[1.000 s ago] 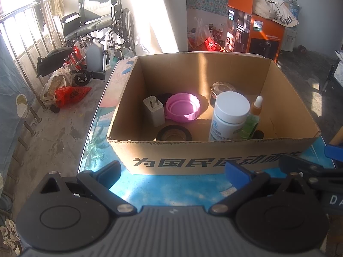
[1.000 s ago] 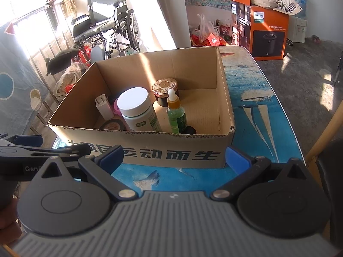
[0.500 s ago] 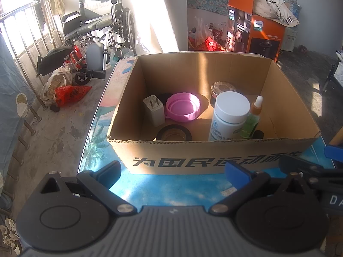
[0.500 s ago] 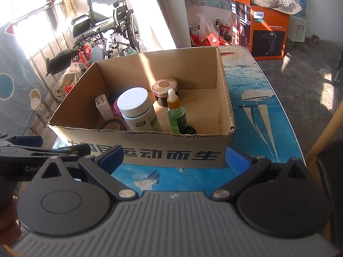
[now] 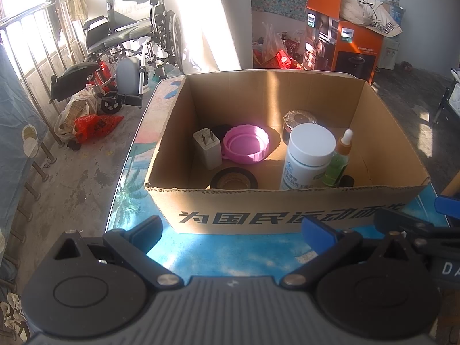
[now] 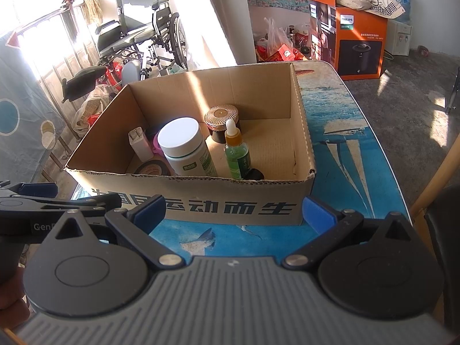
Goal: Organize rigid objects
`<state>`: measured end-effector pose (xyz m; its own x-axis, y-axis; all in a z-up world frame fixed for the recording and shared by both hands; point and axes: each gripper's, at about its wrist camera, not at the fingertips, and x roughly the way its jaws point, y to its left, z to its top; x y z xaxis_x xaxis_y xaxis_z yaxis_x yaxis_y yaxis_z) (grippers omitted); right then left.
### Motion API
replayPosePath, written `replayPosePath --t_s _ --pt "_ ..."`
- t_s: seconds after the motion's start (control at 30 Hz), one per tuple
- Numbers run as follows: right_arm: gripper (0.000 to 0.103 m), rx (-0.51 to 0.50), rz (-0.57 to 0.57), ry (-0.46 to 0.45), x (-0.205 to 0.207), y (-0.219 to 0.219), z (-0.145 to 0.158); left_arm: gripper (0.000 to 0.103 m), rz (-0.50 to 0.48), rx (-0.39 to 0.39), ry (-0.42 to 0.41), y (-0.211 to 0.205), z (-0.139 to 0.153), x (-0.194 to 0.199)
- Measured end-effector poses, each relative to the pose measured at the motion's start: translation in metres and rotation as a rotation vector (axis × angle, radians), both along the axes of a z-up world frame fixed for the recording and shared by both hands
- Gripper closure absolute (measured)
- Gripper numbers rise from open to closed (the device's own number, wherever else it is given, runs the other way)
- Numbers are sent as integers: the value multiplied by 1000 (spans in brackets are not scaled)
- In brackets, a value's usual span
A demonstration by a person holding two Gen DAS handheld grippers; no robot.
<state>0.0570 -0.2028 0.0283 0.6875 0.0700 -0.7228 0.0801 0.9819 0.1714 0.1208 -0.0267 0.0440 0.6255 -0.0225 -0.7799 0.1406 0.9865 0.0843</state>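
Nothing has shifted over the last second: both views match the earlier frames, so the work looks paused or finished, not mid-move. The left tongs (image 5: pixel 233 230) hang released and empty over the near edge of the blue worktop (image 5: pixel 230 256), just short of the cardboard box (image 5: pixel 287 210); the right tongs (image 6: pixel 234 210) are likewise spread and hold nothing.

The rigid objects all sit inside the box: a white wall charger (image 5: pixel 207 149) at the left, a pink lid (image 5: pixel 245 147) beside it, a black tape roll (image 5: pixel 233 178) near the front wall, a white pill bottle (image 5: pixel 309 156) with a green dropper bottle (image 5: pixel 337 161) touching its right side, and a ribbed-lid jar (image 5: pixel 299 119) farther back (a small dark item by the dropper is too hidden to name). Nothing loose shows on the worktop, so I judge the sorting essentially done.
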Motion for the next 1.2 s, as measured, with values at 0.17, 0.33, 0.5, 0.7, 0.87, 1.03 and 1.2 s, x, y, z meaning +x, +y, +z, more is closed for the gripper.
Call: replayPosePath --t_s 0.17,0.33,0.5,0.7,0.87,1.03,1.2 --pt "1 0 0 0 0 0 0 0 -1 0 -1 0 0 0" --pt "1 0 0 0 0 0 0 0 1 0 -1 -1 1 0" --pt "1 1 -2 -1 -1 0 0 0 3 2 -3 -3 2 -2" --pt "1 1 -2 0 -1 0 1 0 3 1 -3 -3 2 -2" --pt "1 2 -3 -1 -1 0 1 0 3 1 -3 -3 2 -2" --pt "1 2 -2 0 -1 0 1 0 3 1 -2 -3 3 -2" --pt "1 2 -2 0 -1 -1 1 0 4 1 -2 -3 2 -2"
